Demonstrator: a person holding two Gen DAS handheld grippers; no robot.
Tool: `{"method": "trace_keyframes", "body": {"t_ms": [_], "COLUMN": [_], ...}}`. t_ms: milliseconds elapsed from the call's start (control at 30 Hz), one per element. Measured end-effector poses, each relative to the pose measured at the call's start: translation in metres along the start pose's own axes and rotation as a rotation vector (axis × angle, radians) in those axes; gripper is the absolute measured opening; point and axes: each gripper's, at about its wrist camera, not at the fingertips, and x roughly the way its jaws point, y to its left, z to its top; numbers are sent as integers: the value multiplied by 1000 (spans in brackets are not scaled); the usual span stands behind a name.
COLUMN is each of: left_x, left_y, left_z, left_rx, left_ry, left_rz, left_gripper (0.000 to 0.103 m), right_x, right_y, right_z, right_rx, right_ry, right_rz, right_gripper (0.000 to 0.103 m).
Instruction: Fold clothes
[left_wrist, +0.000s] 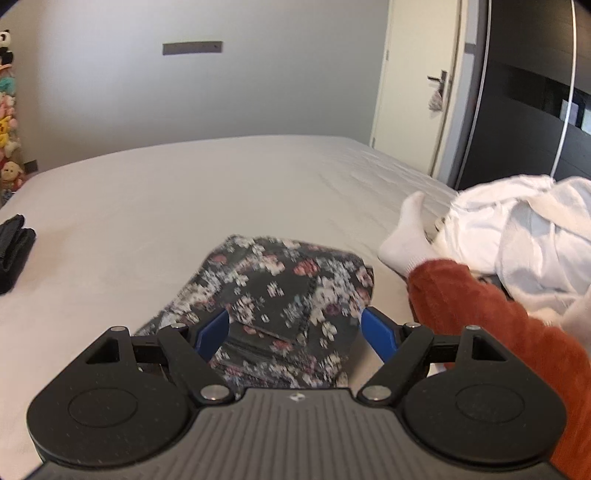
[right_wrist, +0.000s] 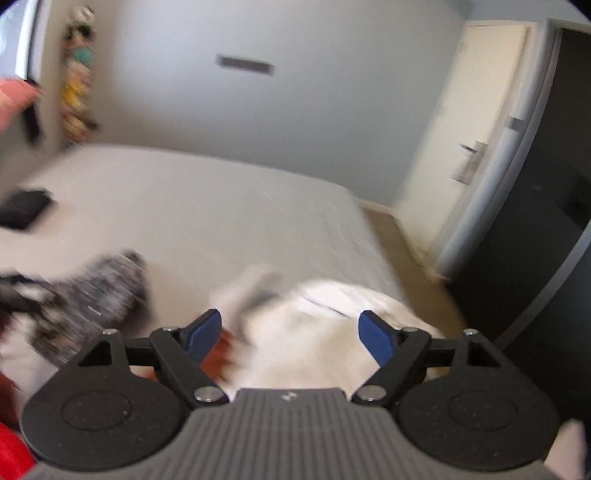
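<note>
Tongs, left (left_wrist: 294, 328) and right (right_wrist: 291, 330), gape apart over floral garment (left_wrist: 280, 291) and white clothes (right_wrist: 332, 325).

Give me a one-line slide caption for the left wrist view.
Open left tongs hover over a folded floral garment on the bed, beside a pile of white laundry.

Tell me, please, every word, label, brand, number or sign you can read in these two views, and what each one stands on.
None can be read.
The left gripper has a small mark on its grey body: a symbol, no letters.
The right gripper has the same mark, blurred.
The floral garment, white clothes and dark wall plate show no text.
</note>
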Motion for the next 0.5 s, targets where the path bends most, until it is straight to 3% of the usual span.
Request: {"method": "trace_keyframes", "body": {"t_ms": [200,300,500], "left_x": [9,22,52], "left_y": [8,23,69], "left_z": [-33,-47,-54], "left_rx": [-21,-98,-248], "left_ry": [60,63,11], "left_rz": [18,51,166], "left_gripper": [92,92,90], "right_x": [96,148,272], "right_y": [75,119,204], "right_z": [7,5,-20], "right_rx": [-12,-20,36], "right_ry": [-50,-50,-13], "right_rz": [266,393,516], "right_gripper": [83,83,83]}}
